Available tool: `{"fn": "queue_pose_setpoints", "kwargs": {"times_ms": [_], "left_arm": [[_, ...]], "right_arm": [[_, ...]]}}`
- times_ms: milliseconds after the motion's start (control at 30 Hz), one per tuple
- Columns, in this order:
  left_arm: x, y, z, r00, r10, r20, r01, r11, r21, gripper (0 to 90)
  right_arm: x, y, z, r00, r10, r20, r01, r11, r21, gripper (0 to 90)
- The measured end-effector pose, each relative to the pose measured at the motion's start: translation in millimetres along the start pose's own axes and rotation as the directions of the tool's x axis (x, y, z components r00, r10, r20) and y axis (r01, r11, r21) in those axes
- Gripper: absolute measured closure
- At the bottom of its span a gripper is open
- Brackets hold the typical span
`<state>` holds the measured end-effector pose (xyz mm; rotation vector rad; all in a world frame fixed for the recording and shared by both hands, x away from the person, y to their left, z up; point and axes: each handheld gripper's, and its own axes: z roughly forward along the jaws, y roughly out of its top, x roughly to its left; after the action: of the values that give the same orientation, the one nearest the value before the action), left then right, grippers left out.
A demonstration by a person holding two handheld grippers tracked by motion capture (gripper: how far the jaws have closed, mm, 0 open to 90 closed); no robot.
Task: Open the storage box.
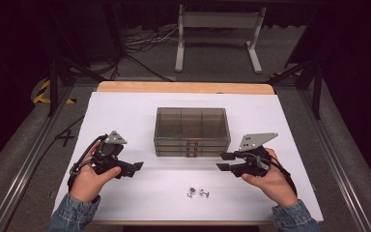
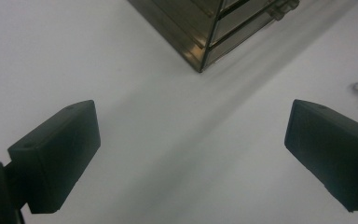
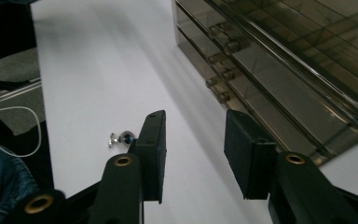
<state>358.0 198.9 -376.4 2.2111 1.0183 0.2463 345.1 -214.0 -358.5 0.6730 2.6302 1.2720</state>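
the two small metal earrings [image 1: 197, 193] lie just in front of the smoky plastic drawer box [image 1: 192, 131], light, slippery, best pinched at their studs, while the left gripper [image 1: 134, 167] and right gripper [image 1: 223, 162] both gape empty.

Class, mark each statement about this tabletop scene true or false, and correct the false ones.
1. The smoky see-through drawer box stands between the two grippers. True.
2. The left gripper is clamped on one of the small metal pieces. False: its jaws stand wide apart over bare white table with nothing between them.
3. The two small metal pieces lie on the table nearer the person than the box. True.
4. The box's drawers are pulled out. False: all sit pushed in, handles flush along the front.
5. The right gripper holds nothing. True.
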Motion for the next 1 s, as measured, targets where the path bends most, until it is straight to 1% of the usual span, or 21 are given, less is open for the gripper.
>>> {"fn": "queue_pose_setpoints", "kwargs": {"times_ms": [67, 133, 200, 233, 300, 333, 367, 400, 467, 500, 633, 667, 700, 767, 833, 867, 933, 1000], "left_arm": [[-0.1, 0.0, -0.3, 1.0, 0.0, 0.007, 0.0, 1.0, -0.002, 3.5], [-0.8, 0.0, -0.1, 0.9998, -0.005, 0.02, 0.005, 0.9999, -0.01, 3.5], [-1.3, -0.6, 0.4, 0.9995, 0.022, 0.02, -0.022, 0.9995, -0.02, 2.6], [-0.8, -1.0, 0.5, 0.9994, 0.031, 0.018, -0.03, 0.9992, -0.024, 1.8], [0.8, -1.8, 0.4, 0.9995, 0.03, 0.013, -0.029, 0.999, -0.032, 1.8], [1.5, -1.8, -0.6, 0.9993, 0.029, 0.023, -0.029, 0.9991, -0.03, 1.8], [1.5, -1.8, -0.6, 0.9993, 0.029, 0.023, -0.029, 0.9991, -0.03, 1.8], [1.3, -2.0, -0.5, 0.9993, 0.029, 0.023, -0.028, 0.999, -0.036, 1.8], [0.9, -1.9, -0.6, 0.9994, 0.023, 0.026, -0.022, 0.9992, -0.033, 1.8], [1.2, -1.8, -0.6, 0.9995, 0.021, 0.022, -0.02, 0.9995, -0.026, 1.9], [3.2, -3.1, 2.3, 1.0, -0.009, -0.003, 0.009, 1.0, -0.003, 2.2], [3.8, -3.4, 2.6, 0.9999, -0.01, -0.007, 0.01, 0.9999, -0.001, 2.3], [3.8, -3.4, 2.6, 0.9999, -0.01, -0.007, 0.01, 0.9999, -0.001, 2.3], [4.0, -3.4, 2.7, 0.9999, -0.013, -0.008, 0.013, 0.9999, -0.001, 2.3], [3.8, -3.4, 2.5, 0.9999, -0.013, -0.004, 0.013, 0.9999, -0.001, 2.3], [3.8, -3.4, 2.5, 0.9999, -0.012, -0.005, 0.012, 0.9999, -0.001, 2.3], [3.7, -3.4, 2.4, 0.9999, -0.012, -0.006, 0.012, 0.9999, -0.001, 2.3], [3.7, -3.5, 2.1, 0.9999, -0.012, -0.008, 0.012, 0.9999, -0.001, 2.3]], "right_arm": [[0.5, -0.7, 2.8, 0.9996, -0.005, -0.026, 0.004, 0.9999, -0.016, 58.7], [0.4, -1.2, 4.4, 0.9993, -0.011, -0.035, 0.01, 0.9997, -0.023, 58.2], [0.1, -2.4, 8.7, 0.9981, -0.014, -0.059, 0.012, 0.9994, -0.033, 55.3], [-0.3, -3.0, 10.9, 0.9974, -0.013, -0.071, 0.011, 0.9994, -0.034, 54.0], [-1.2, -3.9, 15.4, 0.9947, -0.014, -0.102, 0.011, 0.9997, -0.021, 55.6], [-1.1, -4.2, 16.5, 0.9931, -0.019, -0.116, 0.016, 0.9996, -0.021, 55.7], [-1.1, -4.2, 16.5, 0.9931, -0.019, -0.116, 0.016, 0.9996, -0.021, 55.7], [-0.5, -4.9, 17.5, 0.9903, -0.029, -0.136, 0.024, 0.9987, -0.044, 55.8], [0.2, -6.4, 18.4, 0.986, -0.052, -0.158, 0.04, 0.9962, -0.077, 56.8], [0.7, -6.9, 18.9, 0.9847, -0.067, -0.161, 0.054, 0.9951, -0.082, 56.8], [3.8, -7.9, 20.4, 0.9812, -0.117, -0.154, 0.103, 0.9901, -0.096, 56.9], [4.9, -8.0, 20.7, 0.9797, -0.132, -0.151, 0.117, 0.9877, -0.103, 57.1], [4.9, -8.0, 20.7, 0.9797, -0.132, -0.151, 0.117, 0.9877, -0.103, 57.1], [7.3, -8.4, 21.4, 0.9763, -0.175, -0.127, 0.162, 0.9809, -0.107, 58.0], [8.8, -8.5, 22.1, 0.9743, -0.194, -0.114, 0.183, 0.9777, -0.103, 58.4], [9.7, -8.4, 22.5, 0.973, -0.207, -0.101, 0.197, 0.9751, -0.102, 58.7], [11.8, -8.4, 23.6, 0.9669, -0.249, -0.057, 0.242, 0.9653, -0.097, 59.2], [13.7, -8.4, 24.2, 0.9599, -0.279, -0.027, 0.276, 0.9569, -0.091, 59.9]]}}
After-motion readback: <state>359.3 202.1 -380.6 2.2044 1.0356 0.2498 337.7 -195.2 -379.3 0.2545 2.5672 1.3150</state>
